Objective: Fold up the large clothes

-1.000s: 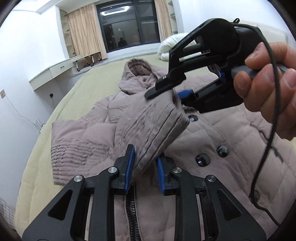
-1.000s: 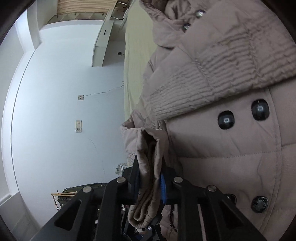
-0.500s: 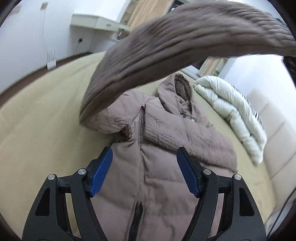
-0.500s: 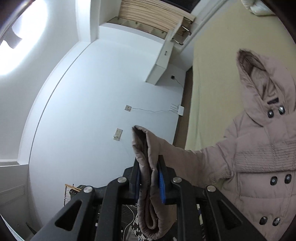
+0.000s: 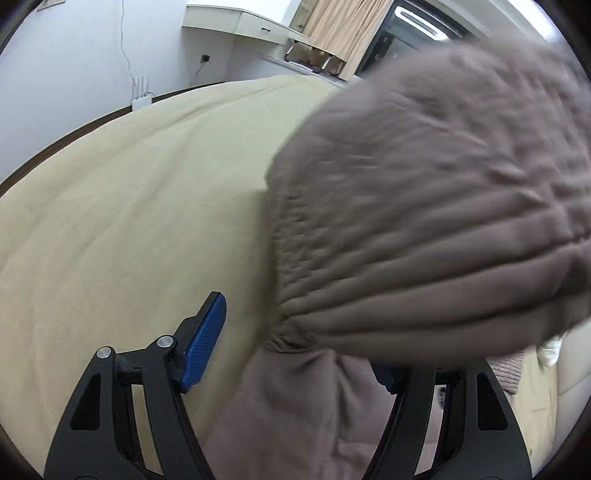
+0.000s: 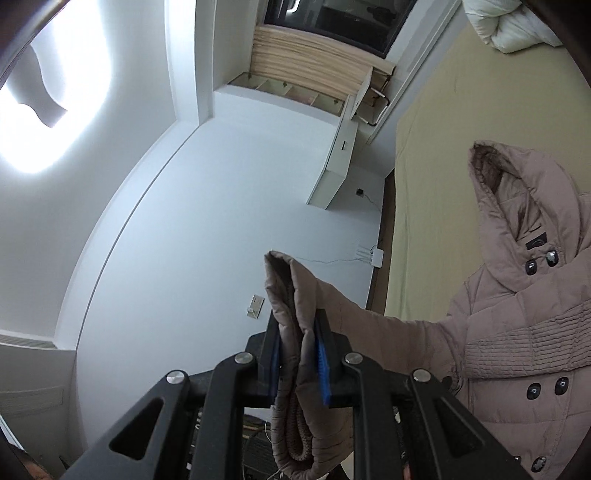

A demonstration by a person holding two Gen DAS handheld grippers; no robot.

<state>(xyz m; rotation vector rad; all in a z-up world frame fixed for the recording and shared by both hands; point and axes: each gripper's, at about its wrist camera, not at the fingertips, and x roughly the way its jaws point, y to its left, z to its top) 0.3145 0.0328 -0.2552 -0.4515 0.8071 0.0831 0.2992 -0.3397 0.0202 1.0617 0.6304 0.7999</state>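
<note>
A mauve hooded padded coat (image 6: 524,332) lies buttons-up on the beige bed (image 6: 436,177). My right gripper (image 6: 298,356) is shut on the cuff of one sleeve (image 6: 291,317) and holds it up off the bed, the sleeve stretched out from the coat's shoulder. In the left wrist view that lifted sleeve (image 5: 436,221) hangs blurred across the upper right. My left gripper (image 5: 295,339) is open and empty just above the bed, beside the coat's side (image 5: 295,413). Its left pad (image 5: 207,336) shows; the right pad is hidden behind the sleeve.
A white folded duvet (image 6: 509,26) lies at the head of the bed. A white desk (image 5: 236,26) and curtains (image 5: 343,26) stand along the wall. A white router (image 5: 140,98) sits on the floor by the bed's edge. Bare beige bedding (image 5: 129,221) lies left of the coat.
My left gripper let go of the sleeve, opened and swung left and low over the bed. My right gripper lifted the sleeve cuff up and away from the coat's front.
</note>
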